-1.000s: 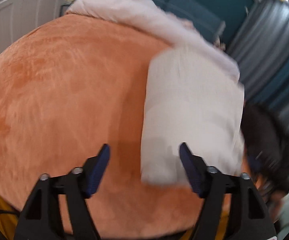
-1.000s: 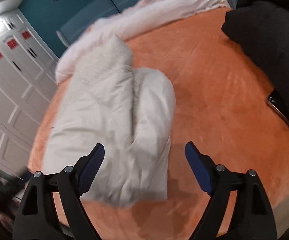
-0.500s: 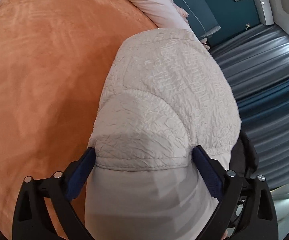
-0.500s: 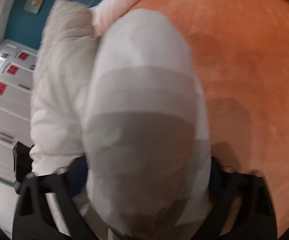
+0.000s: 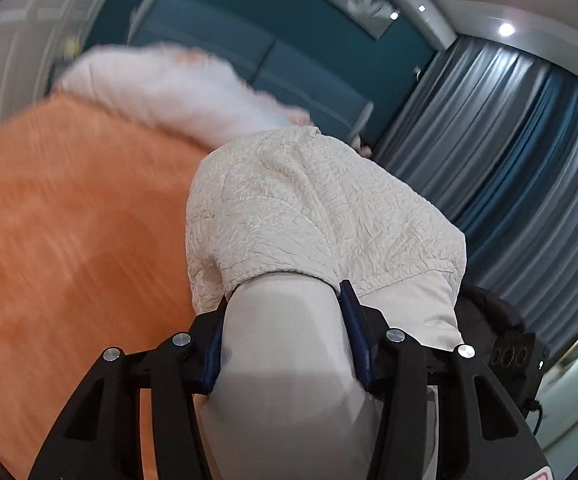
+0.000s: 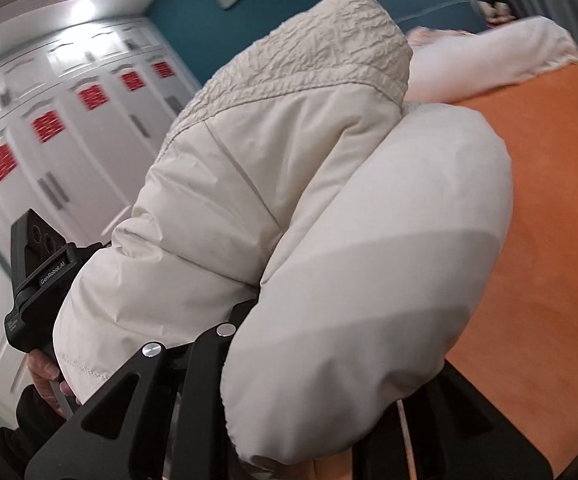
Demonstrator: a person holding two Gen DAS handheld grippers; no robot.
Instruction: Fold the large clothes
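Jacket: one cream puffy jacket (image 5: pixel 321 208), bundled and lifted above the bed, a rolled part in each of my tongs.
Left tongs (image 5: pixel 285 344): closed on a smooth rounded fold of the jacket, blue pads (image 5: pixel 213 344) pressed against both its sides.
Right tongs (image 6: pixel 329 360): a fat roll of jacket covers the tips; I cannot tell how they stand.
Bed: one, with an orange blanket (image 5: pixel 69 216) below the jacket.
Quilt: one white quilt (image 5: pixel 177 88) heaped along the bed's far edge.
Wardrobe: white doors (image 6: pixel 49 140) with five red panels beyond the bed's left side.
Curtains: grey-blue curtains (image 5: pixel 509 140) past the bed's right side.
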